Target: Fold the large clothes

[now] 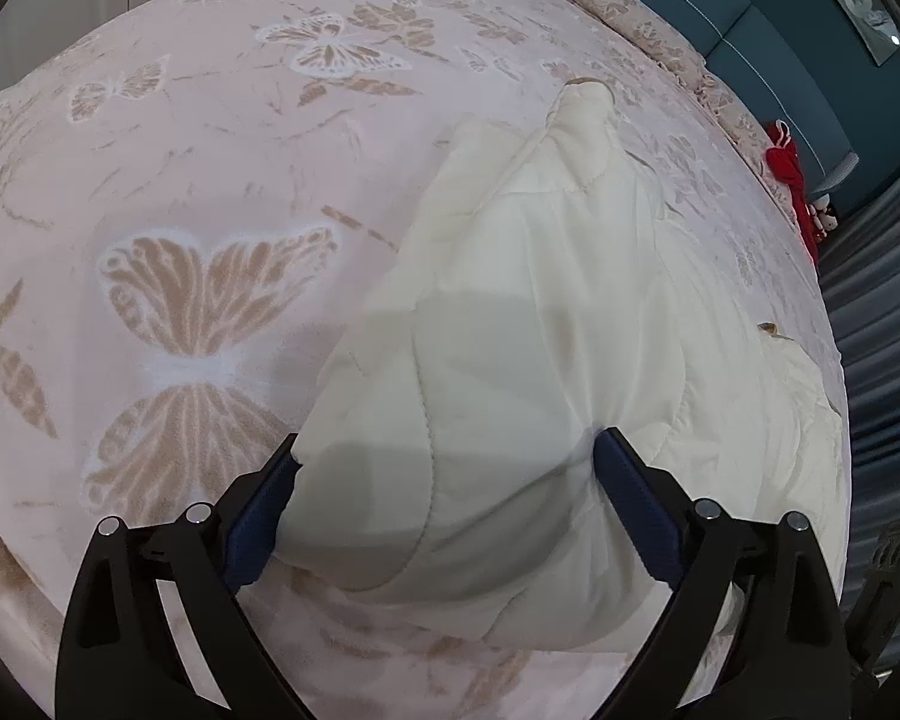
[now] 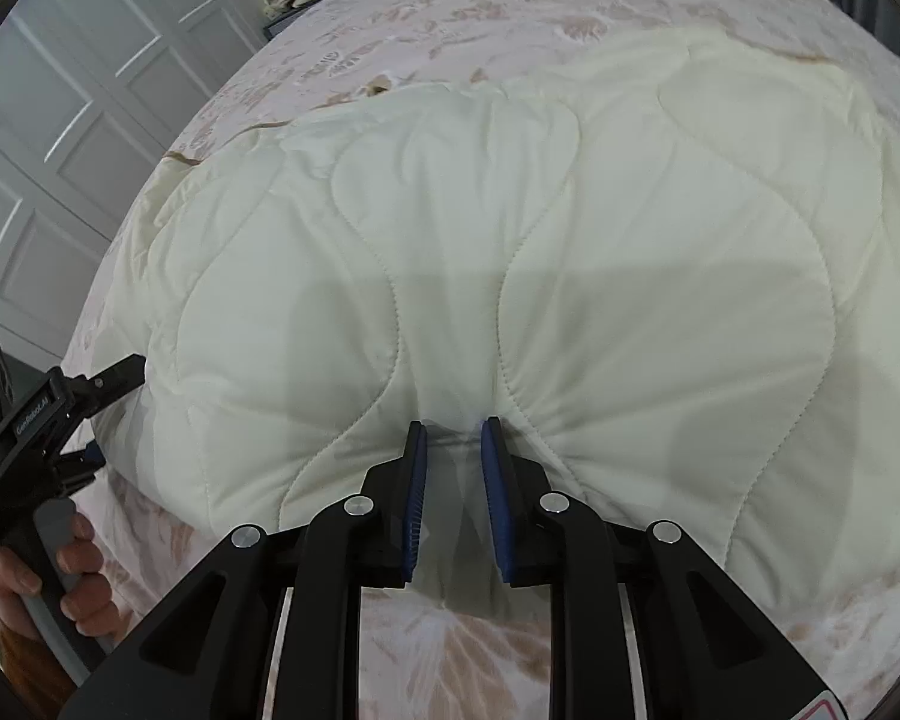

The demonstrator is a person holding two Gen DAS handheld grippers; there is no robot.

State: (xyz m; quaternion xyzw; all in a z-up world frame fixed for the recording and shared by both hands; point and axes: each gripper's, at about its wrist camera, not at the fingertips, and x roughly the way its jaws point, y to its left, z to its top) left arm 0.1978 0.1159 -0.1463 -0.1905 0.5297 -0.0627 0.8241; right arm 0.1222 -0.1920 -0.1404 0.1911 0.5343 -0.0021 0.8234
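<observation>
A cream quilted garment [image 1: 540, 312] lies on a pink butterfly-print bedspread [image 1: 180, 192]. In the left wrist view my left gripper [image 1: 450, 450] stands wide around a thick corner of the garment, and both blue pads press into the cloth. In the right wrist view the garment [image 2: 570, 252] spreads wide across the bed. My right gripper [image 2: 455, 429] is nearly closed on a pinched edge of the garment near its front hem. The left gripper [image 2: 90, 414] shows at the left edge, held by a hand.
White wardrobe doors [image 2: 60, 120] stand at the left. A teal headboard [image 1: 750, 18] and a patterned pillow [image 1: 630, 24] lie at the far end. A red item [image 1: 792, 174] sits at the bed's edge beside grey curtains [image 1: 882, 300].
</observation>
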